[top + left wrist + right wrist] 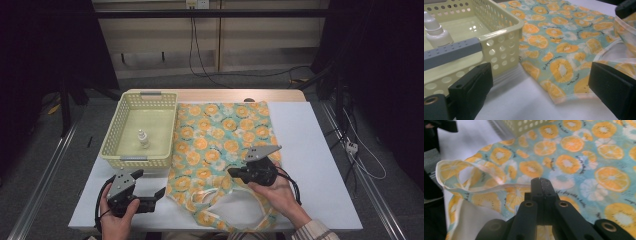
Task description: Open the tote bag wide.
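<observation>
The orange-print tote bag (222,145) lies flat on the white table (320,165), its body stretching far from me and its handles at the near edge. My right claw (541,181) is pinched tight on one handle strap (486,185), lifting it off the cloth. Left of the bag sits the yellow basket (120,131) with a small white bottle (143,138) inside. My left claw (161,192) rests near the basket, jaws spread wide, holding nothing.

Orange-slice print tote bag (220,140) flat on table, 1 handle (474,183) lifted, pinched
</observation>
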A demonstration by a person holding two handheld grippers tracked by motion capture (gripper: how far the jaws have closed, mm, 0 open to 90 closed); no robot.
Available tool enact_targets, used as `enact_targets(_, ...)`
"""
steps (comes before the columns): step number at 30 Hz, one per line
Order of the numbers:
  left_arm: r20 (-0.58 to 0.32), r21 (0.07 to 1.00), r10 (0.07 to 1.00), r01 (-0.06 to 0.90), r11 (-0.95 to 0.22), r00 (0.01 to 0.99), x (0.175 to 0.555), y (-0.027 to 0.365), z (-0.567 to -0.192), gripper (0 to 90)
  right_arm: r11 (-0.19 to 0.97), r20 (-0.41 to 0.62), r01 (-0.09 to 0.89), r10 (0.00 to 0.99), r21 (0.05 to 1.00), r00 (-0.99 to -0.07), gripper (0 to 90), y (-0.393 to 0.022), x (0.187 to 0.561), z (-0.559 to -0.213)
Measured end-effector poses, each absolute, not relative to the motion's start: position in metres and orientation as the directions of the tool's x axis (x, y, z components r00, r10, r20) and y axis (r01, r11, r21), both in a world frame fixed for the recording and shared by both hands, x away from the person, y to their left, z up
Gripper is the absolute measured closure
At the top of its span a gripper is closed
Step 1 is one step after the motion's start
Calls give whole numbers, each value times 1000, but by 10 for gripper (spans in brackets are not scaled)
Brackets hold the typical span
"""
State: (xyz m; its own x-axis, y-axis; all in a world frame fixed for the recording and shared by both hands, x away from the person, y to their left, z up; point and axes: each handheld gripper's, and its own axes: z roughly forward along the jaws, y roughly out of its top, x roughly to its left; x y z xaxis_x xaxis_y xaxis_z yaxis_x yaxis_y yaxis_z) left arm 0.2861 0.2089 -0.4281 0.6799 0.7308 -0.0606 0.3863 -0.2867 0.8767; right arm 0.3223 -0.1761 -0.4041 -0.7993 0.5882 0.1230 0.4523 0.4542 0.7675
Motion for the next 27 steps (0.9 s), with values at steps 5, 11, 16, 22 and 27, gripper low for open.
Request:
enact_targets(5, -64, 876, 731, 388, -285, 680, 286, 209, -428, 54, 425, 132, 466, 614, 776, -778, 900, -181, 336, -405)
enact_targets(11, -64, 877, 731, 388, -285, 680, 286, 208, -428, 54, 399, 133, 482, 647, 780, -751, 900, -186, 351, -406)
enact_targets(16, -62, 877, 730, 387, -286, 680, 287, 209, -428, 54, 376, 136, 496, 674, 783, -726, 900, -190, 366, -405)
enact_targets(22, -62, 877, 730, 387, -286, 681, 287, 209, -428, 54, 358, 132, 511, 705, 781, -696, 900, -194, 383, -406)
enact_targets(27, -64, 877, 730, 387, -284, 680, 287, 209, -428, 54, 336, 134, 534, 739, 776, -660, 900, -199, 403, -409)
